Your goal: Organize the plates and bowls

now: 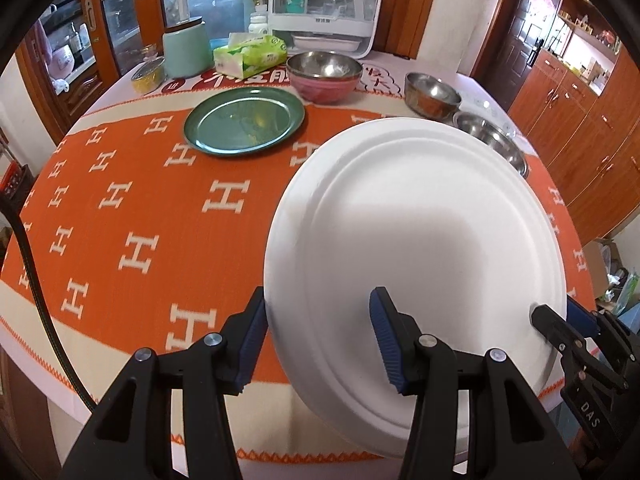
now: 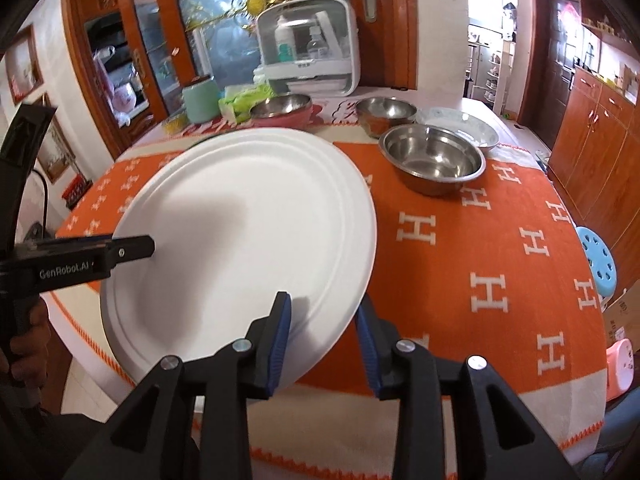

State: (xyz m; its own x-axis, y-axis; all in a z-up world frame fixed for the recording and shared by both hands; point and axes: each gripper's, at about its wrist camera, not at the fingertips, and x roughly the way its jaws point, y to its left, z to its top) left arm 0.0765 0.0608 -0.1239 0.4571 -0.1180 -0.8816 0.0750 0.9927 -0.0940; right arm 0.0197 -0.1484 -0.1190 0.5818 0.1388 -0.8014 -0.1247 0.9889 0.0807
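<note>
A white plate [image 1: 416, 232] is held tilted above the near edge of the orange table; it also shows in the right wrist view [image 2: 248, 236]. My left gripper [image 1: 320, 344] straddles its left rim, one finger above and one below, jaws wide. My right gripper [image 2: 324, 344] straddles its right rim the same way; whether it squeezes is unclear. A green plate [image 1: 244, 122] lies at the far middle. A pink bowl [image 1: 324, 74] holds a steel bowl. Steel bowls [image 2: 432, 158] [image 2: 386, 114] and a white patterned bowl [image 2: 460, 126] stand at the far right.
At the table's back stand a white dish cabinet [image 1: 324, 4], a tissue pack [image 1: 250, 56], a mint jar [image 1: 186, 50] and a yellow tin [image 1: 149, 76]. Wooden cabinets [image 1: 580, 120] line the right wall. A blue stool [image 2: 598, 264] stands right of the table.
</note>
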